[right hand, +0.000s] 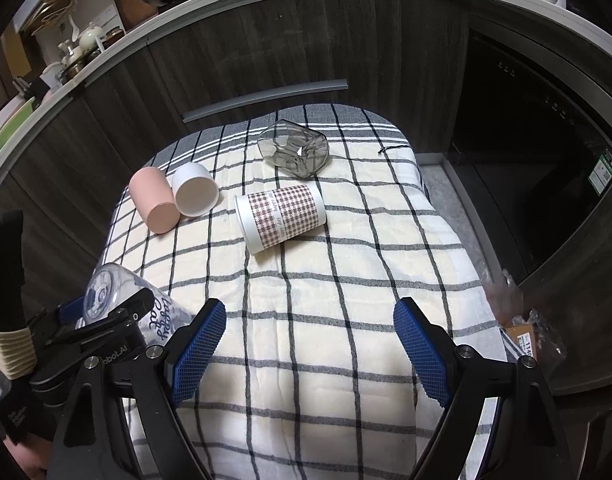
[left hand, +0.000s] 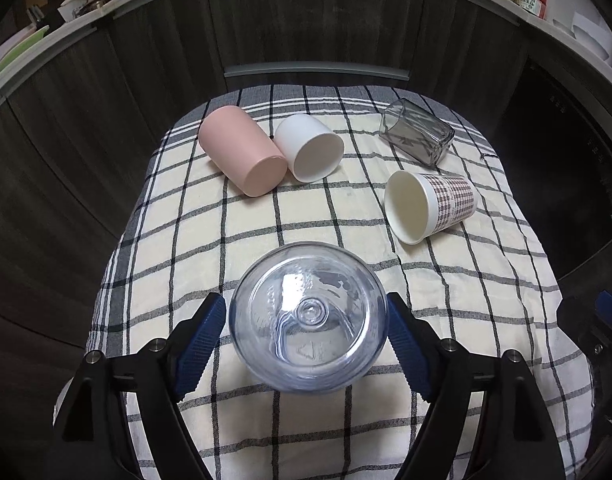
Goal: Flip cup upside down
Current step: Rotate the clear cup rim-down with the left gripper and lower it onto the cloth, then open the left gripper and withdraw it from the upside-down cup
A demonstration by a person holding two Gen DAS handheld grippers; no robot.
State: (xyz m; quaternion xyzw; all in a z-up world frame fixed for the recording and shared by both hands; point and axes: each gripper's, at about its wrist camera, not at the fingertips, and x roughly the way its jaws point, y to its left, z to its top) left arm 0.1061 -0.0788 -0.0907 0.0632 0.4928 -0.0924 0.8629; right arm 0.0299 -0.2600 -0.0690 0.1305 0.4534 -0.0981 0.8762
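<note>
Progress looks close to finished for the clear plastic cup (left hand: pixel 309 318): in the lower middle of the left wrist frame you see its base facing the camera, moulded recycling mark and centre nub showing, which suggests it is already turned mouth-down. Your left hand-held gripper (left hand: pixel 307 344) brackets it, one blue pad on each side of the wall; the pads seem to press the cup, though the fisheye bend makes actual contact hard to confirm. In the lower left of the right wrist frame the same cup (right hand: pixel 118 300) sits tilted in those fingers, base uppermost, lettering on its side, so you probably have not yet set it flat on the checked cloth (left hand: pixel 325 216) that covers the worktop.

Your right hand-held gripper (right hand: pixel 309 336) is spread wide over bare cloth at the bottom of its frame and carries nothing.

What remains, as a judgement: lower the cup until its rim rests on the cloth, then let go. Further up the frame four other cups lie on their sides: the pink cup (left hand: pixel 242 150) touching the white cup (left hand: pixel 309 148), the smoky glass tumbler (left hand: pixel 417 132) at upper right, and the houndstooth paper cup (left hand: pixel 429 206) below it.
</note>
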